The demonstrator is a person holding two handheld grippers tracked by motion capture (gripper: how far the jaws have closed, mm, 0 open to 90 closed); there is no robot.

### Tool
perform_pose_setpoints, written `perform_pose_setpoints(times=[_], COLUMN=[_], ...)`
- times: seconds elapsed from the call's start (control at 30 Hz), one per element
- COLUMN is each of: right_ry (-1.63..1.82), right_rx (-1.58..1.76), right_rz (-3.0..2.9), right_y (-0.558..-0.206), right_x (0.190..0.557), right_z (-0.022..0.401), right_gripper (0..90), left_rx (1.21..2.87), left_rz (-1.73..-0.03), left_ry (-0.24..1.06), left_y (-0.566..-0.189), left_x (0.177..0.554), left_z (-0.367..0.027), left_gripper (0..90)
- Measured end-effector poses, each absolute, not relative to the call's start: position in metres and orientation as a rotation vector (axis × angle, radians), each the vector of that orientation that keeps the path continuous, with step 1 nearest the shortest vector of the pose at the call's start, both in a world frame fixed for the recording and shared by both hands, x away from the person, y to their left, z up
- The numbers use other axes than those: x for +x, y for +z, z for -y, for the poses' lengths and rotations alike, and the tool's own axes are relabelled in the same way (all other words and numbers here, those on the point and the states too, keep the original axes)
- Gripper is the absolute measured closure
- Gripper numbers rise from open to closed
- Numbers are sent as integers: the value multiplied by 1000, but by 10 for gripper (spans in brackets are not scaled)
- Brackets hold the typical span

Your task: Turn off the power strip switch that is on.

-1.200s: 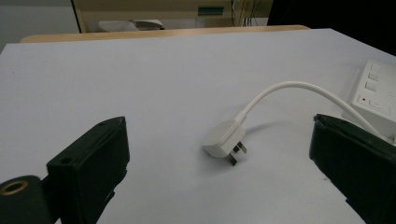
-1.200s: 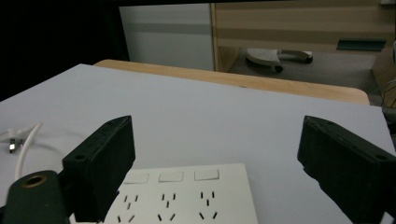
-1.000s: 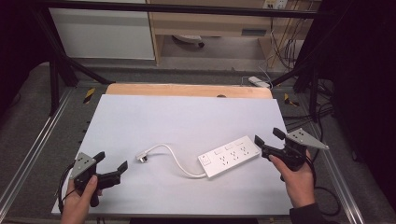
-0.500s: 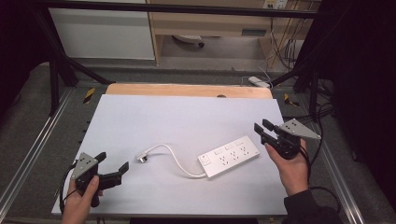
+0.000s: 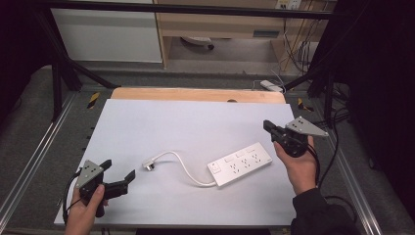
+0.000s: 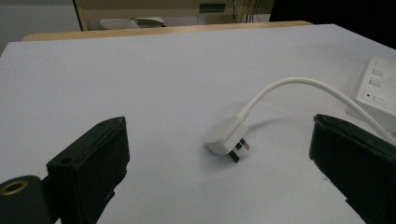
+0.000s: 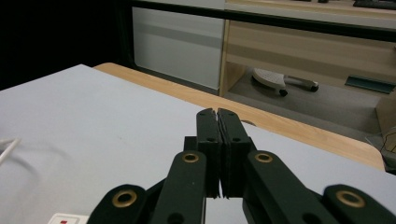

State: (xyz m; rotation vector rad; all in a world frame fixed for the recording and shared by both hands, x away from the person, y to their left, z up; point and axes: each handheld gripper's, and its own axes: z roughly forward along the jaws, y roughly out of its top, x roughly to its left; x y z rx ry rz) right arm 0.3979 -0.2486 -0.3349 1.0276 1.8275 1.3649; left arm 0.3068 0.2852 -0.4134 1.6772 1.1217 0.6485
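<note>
White plastic and a white cord were all that lay on the pale table, and the power strip served as the landmark for everything else. Well to the left of the strip, near the table's front edge, the left gripper was held with its jaws spread wide and nothing between them. In the left gripper view the plug lay flat on the table straight ahead of those open jaws, roughly centred in the gap but farther off, its pins pointing back toward the gripper and slightly right. Its cord arched away to the right and joined the strip's left end. The strip itself lay slantwise, its long axis rising from front-left to back-right (sockets up). Just beyond the strip's right end the right gripper was held above the surface, jaws pressed together on nothing, pointing away over the far side of the table. Judging by this, the left gripper was the nearer hand for the plug and the right for the strip's body.
</note>
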Motion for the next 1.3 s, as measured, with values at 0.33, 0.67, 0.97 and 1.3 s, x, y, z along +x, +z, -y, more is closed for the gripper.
perform_pose_setpoints(times=[0.33, 0.67, 0.97, 1.3], right_ry=[1332, 1329, 1300, 1268], right_rx=[1026, 1037, 1049, 1085], right_rz=[-1872, -1906, -1936, -1978], right_y=[-341, -347, -351, -358], right_x=[412, 423, 433, 441], right_z=[244, 237, 231, 228], right_gripper=[900, 900, 900, 900], left_rx=[1678, 1681, 1684, 1684], left_rz=[-1121, -1118, -1116, -1116], left_ry=[648, 649, 648, 645], left_y=[-414, -414, -414, -414], left_x=[307, 307, 307, 308], left_z=[-284, -285, -285, -285], left_gripper=[51, 51, 51, 51])
